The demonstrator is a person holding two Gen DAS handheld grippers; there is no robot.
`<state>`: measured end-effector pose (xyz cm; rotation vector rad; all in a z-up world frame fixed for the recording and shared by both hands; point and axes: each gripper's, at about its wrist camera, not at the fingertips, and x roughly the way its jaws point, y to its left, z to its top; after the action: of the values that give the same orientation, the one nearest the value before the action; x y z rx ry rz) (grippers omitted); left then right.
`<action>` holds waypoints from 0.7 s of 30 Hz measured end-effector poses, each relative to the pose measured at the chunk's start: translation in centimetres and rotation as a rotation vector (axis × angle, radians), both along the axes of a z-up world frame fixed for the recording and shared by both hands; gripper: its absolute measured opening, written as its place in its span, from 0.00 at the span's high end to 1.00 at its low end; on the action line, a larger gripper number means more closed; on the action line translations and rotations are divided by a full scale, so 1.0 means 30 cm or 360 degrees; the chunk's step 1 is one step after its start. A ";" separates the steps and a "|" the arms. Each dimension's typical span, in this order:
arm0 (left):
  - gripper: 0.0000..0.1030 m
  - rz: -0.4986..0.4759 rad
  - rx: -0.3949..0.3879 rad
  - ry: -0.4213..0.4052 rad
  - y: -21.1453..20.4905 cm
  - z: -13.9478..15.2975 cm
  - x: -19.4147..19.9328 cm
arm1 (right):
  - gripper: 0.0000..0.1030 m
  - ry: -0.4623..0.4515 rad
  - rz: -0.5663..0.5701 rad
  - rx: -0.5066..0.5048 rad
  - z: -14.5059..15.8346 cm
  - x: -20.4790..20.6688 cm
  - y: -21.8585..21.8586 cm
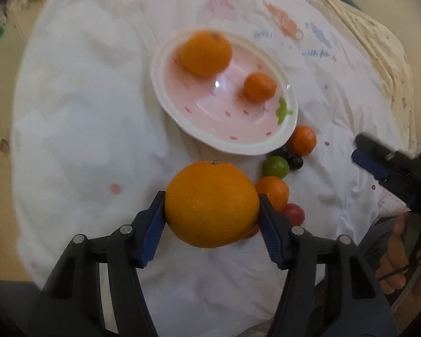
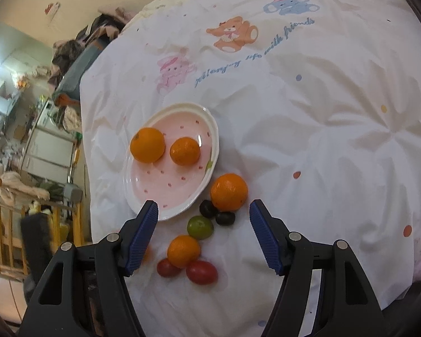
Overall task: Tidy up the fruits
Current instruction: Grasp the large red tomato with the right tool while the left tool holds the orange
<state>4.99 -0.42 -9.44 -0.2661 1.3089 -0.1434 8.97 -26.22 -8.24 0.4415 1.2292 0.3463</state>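
We work over a white quilt [image 2: 322,140] printed with bears, which looks like a bed cover, so soft and uneven that round fruit may roll. Largest of the task's things is the pink dish [image 1: 199,129], hard, glossy and breakable, lying at twelve o'clock from our left gripper [image 1: 212,205]; fruit should be set into it, not dropped. That gripper holds the big orange [image 1: 212,203] clear of the quilt, fingers [image 1: 151,224] pressed on its widest girth at nine and three o'clock. We judge it the heaviest piece, firm, with a pebbled rind that grips well against ribbed pads, so the equator hold is the right one. In the dish lie another orange [image 1: 206,53] at eleven o'clock and a mandarin [image 1: 259,87] at two o'clock, apart from each other, leaving the near half free. Our right gripper [image 2: 203,210] hangs wide and empty over the loose heap. There, a mandarin [image 2: 228,191] sits at the dish's five o'clock rim, a second mandarin [image 2: 183,251] lies nearer us: light, soft-skinned, to be taken across the middle gently. The green fruit [image 2: 199,227] seems smooth and slippery. Two red tomatoes [image 2: 201,272] will bruise or burst under a hard squeeze. Smallest are two dark grapes [image 2: 225,218], touching, slick and easily crushed.
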 end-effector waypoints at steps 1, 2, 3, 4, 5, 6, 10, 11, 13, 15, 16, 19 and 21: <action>0.43 0.0016 0.0014 -0.0038 0.011 0.025 -0.011 | 0.32 0.0016 0.0028 -0.0019 -0.006 -0.005 0.009; 0.43 0.0030 0.0042 -0.0085 0.020 0.051 -0.024 | 0.32 0.0048 0.0082 -0.0060 -0.021 -0.015 0.028; 0.43 0.0041 0.0062 -0.0112 0.020 0.065 -0.028 | 0.32 0.0077 0.0130 -0.0081 -0.036 -0.022 0.046; 0.43 0.0049 0.0077 -0.0134 0.025 0.077 -0.039 | 0.33 0.0110 0.0174 -0.0093 -0.052 -0.026 0.062; 0.43 0.0053 0.0098 -0.0158 0.029 0.087 -0.048 | 0.33 0.0163 0.0239 -0.0115 -0.078 -0.035 0.086; 0.43 0.0059 0.0123 -0.0184 0.032 0.098 -0.061 | 0.37 0.0195 0.0283 -0.0128 -0.095 -0.042 0.102; 0.43 0.0074 0.0142 -0.0217 0.046 0.111 -0.087 | 0.45 0.0290 0.0442 -0.0163 -0.144 -0.066 0.155; 0.43 0.0079 0.0150 -0.0220 0.048 0.112 -0.091 | 0.45 0.0311 0.0468 -0.0159 -0.154 -0.071 0.164; 0.43 0.0095 0.0165 -0.0225 0.050 0.109 -0.091 | 0.47 0.0305 0.0519 -0.0204 -0.162 -0.080 0.187; 0.43 0.0114 0.0165 -0.0221 0.063 0.110 -0.092 | 0.48 0.0281 0.0575 -0.0235 -0.162 -0.088 0.213; 0.43 0.0121 0.0163 -0.0217 0.066 0.109 -0.091 | 0.48 0.0272 0.0597 -0.0248 -0.160 -0.090 0.223; 0.43 0.0136 0.0133 -0.0200 0.076 0.100 -0.083 | 0.52 0.0254 0.0656 -0.0309 -0.164 -0.104 0.253; 0.43 0.0140 0.0133 -0.0198 0.076 0.096 -0.080 | 0.58 0.0248 0.0683 -0.0359 -0.171 -0.106 0.263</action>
<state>2.58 1.87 -6.56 -0.2394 1.1748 -0.0303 5.78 -18.32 -13.37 0.0050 1.4966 0.5381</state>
